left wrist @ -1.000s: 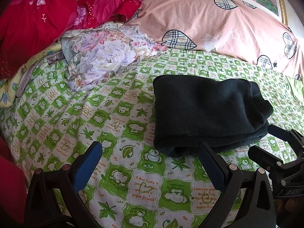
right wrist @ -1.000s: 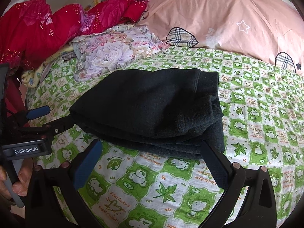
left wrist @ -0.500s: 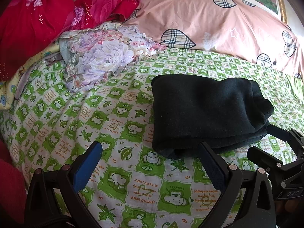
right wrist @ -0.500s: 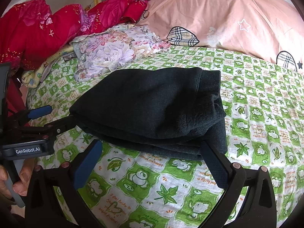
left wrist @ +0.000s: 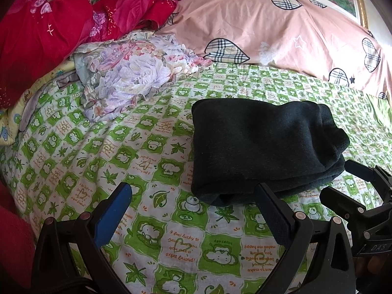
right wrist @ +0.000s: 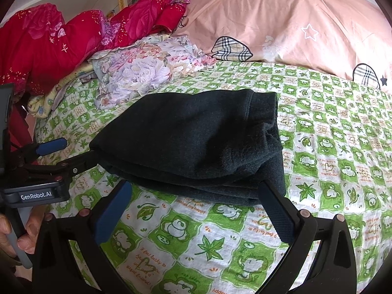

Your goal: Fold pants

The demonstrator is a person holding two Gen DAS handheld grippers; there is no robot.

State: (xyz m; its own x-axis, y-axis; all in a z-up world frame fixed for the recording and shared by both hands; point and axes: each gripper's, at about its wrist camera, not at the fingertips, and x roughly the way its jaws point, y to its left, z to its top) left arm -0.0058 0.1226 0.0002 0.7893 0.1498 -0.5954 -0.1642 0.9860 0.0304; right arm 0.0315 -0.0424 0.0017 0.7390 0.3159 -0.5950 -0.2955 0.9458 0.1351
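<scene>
The dark pants (left wrist: pixel 259 144) lie folded in a thick stack on the green patterned bed sheet (left wrist: pixel 122 147); they also show in the right wrist view (right wrist: pixel 196 147). My left gripper (left wrist: pixel 193 208) is open and empty, just in front of the stack's near left corner. My right gripper (right wrist: pixel 196 203) is open and empty, at the stack's near edge, its right finger (right wrist: pixel 274 205) touching the cloth. Each gripper shows in the other's view, the right one (left wrist: pixel 352 181) and the left one (right wrist: pixel 63 154), both beside the stack.
A flowered cloth (left wrist: pixel 132 78) lies bunched at the back left. Red bedding (left wrist: pixel 49 34) is piled behind it. A pink quilt with plaid hearts (left wrist: pixel 281 27) runs along the back. The bed's left edge (left wrist: pixel 9 161) drops off.
Both grippers have drawn back slightly from the folded pants; the stack looks a little farther and higher in both views. The pants have not moved.
</scene>
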